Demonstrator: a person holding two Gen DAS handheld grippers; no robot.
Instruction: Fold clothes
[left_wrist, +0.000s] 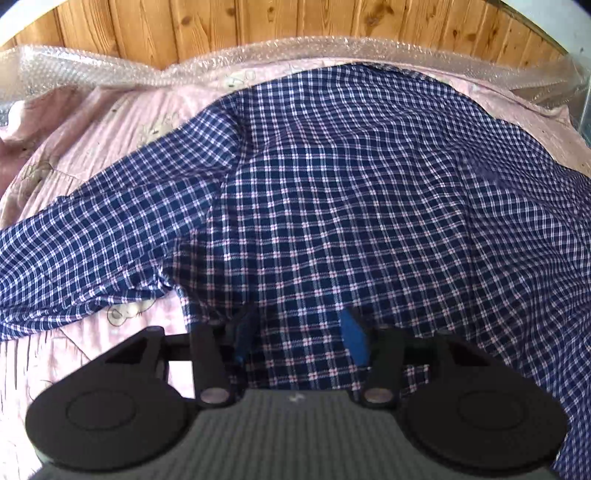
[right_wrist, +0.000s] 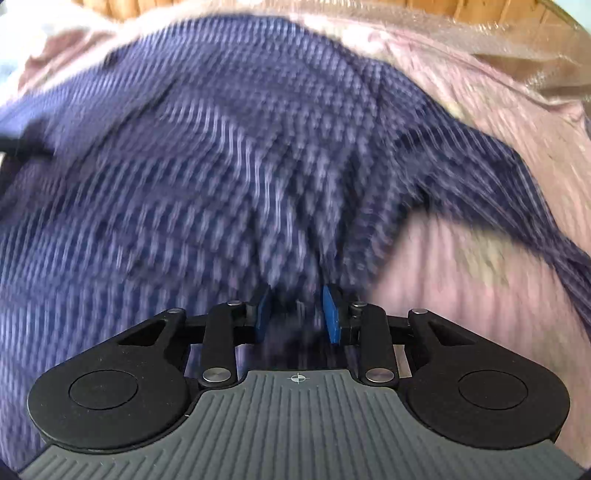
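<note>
— Two grippers are working on one checked shirt. Where is the shirt lying?

— It is lying spread on a pink bedsheet, blue with white and pink lines. In the left wrist view one sleeve is stretching out to the left, and behind the sheet a strip of bubble wrap is running along a wooden wall.

— What is the left gripper doing?

— Its jaws are standing apart, and the near edge of the shirt is lying between them and over the left finger. The blue pad on the right side is showing clearly. The fingers are released, not pressing the cloth.

— And the right gripper?

— The right wrist view is blurring strongly. The two blue pads are standing apart with the shirt passing between them. The jaws are looking open, with a gap on each side of the cloth. To the right the other sleeve is crossing the bedsheet.
</note>
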